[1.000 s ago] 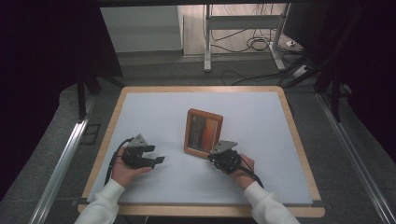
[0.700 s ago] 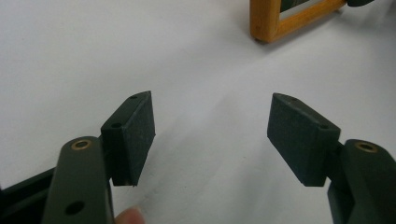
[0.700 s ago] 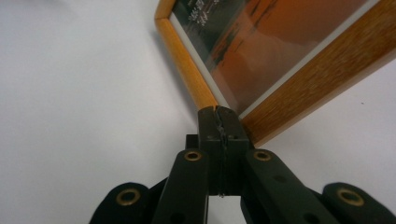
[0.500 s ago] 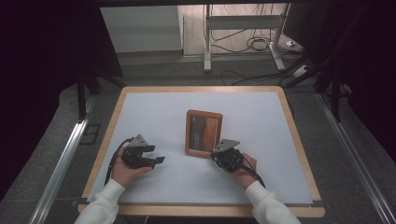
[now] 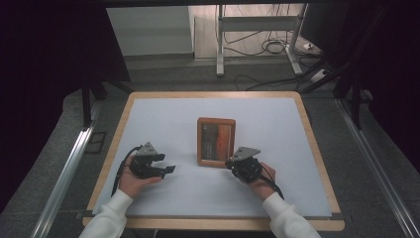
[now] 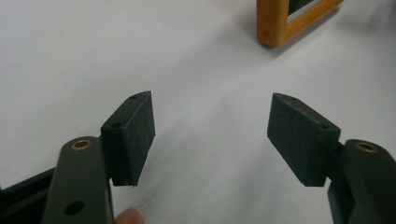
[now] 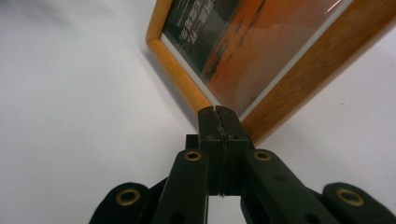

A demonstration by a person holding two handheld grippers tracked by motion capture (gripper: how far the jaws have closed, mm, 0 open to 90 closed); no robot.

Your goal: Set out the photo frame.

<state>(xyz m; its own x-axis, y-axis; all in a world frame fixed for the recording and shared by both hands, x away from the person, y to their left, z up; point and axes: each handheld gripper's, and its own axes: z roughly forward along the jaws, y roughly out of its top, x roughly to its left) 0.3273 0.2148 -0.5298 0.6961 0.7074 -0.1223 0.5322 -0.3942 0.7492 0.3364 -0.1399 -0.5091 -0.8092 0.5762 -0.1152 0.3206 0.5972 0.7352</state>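
Observation:
A wooden picture frame [image 5: 216, 141] with an orange and dark print lies flat in the middle of the white table top [image 5: 163, 119]. My right gripper [image 5: 231, 162] is shut and empty, just right of the frame's near edge. In the right gripper view its closed tips [image 7: 218, 112] meet the frame's wooden rim [image 7: 299, 79] close to a corner; I cannot tell whether they touch. My left gripper [image 5: 171, 169] rests to the frame's left, apart from it. Its pads [image 6: 133, 135] stand wide open over bare table, with a frame corner [image 6: 273, 23] farther off.
The table has a wooden border [image 5: 309, 134]. Beyond its far edge are a metal stand [image 5: 220, 39] and loose cables [image 5: 270, 47] on the floor. Metal rails [image 5: 69, 168] run along both sides of the table.
The picture frame has turned slightly and now lies squarer to the table. The right gripper has shifted a little beside the frame's near right corner. The left gripper has stayed put.

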